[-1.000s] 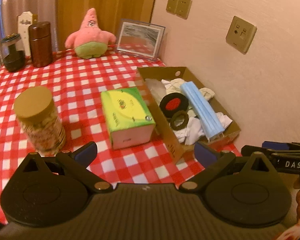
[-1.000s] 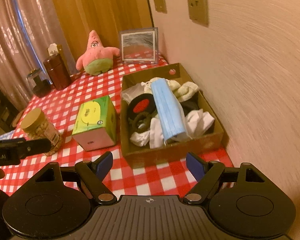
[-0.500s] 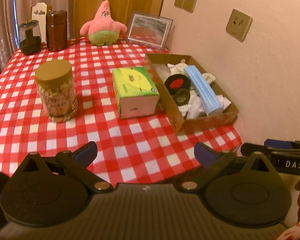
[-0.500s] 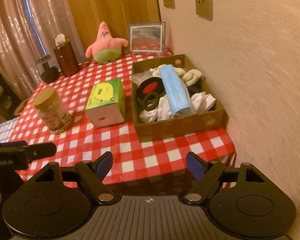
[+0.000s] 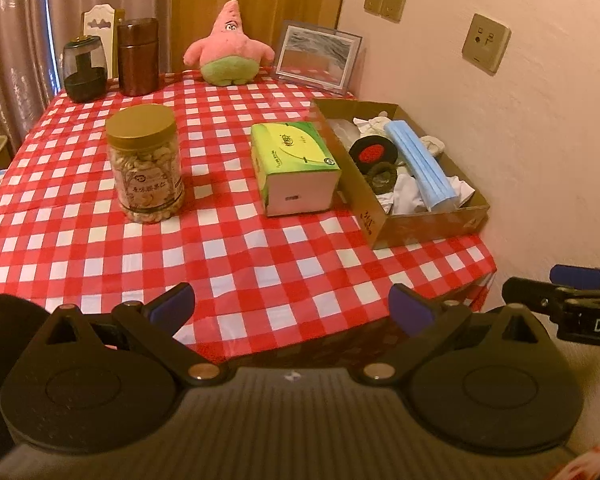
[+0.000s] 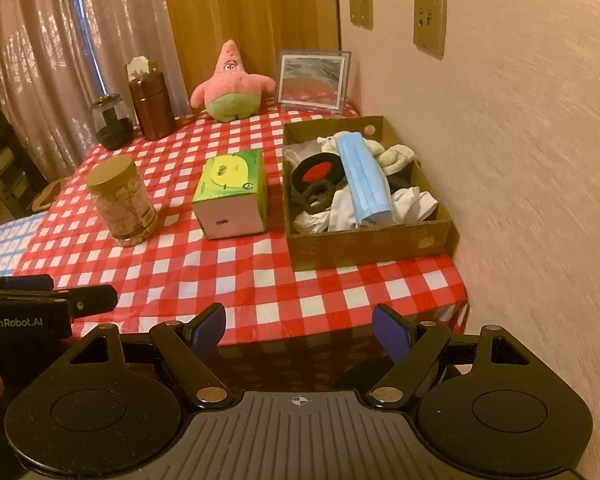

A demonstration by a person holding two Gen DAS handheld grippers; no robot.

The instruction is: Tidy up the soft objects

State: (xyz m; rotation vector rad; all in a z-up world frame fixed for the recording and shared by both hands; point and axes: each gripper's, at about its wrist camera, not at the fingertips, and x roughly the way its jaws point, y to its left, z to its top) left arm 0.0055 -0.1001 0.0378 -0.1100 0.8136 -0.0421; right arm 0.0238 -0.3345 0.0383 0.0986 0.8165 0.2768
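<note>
While both claws, left and right, hang apart and empty off the surface's near edge, the soft objects fill the cardboard box at its near right corner; light and limp, they probably pinch best at a raised fold.

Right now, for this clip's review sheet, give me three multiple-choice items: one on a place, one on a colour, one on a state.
1. Where is the blue face mask?
A. in the cardboard box
B. on the tissue box
C. beside the nut jar

2. What colour is the plush star?
A. blue
B. pink with green shorts
C. brown

3. How are the left gripper and right gripper?
A. both shut
B. one holds the mask
C. both open, empty

Key: A, it lies across the box's contents; B, visible in both views; C, fingers apart, nothing between.
</note>
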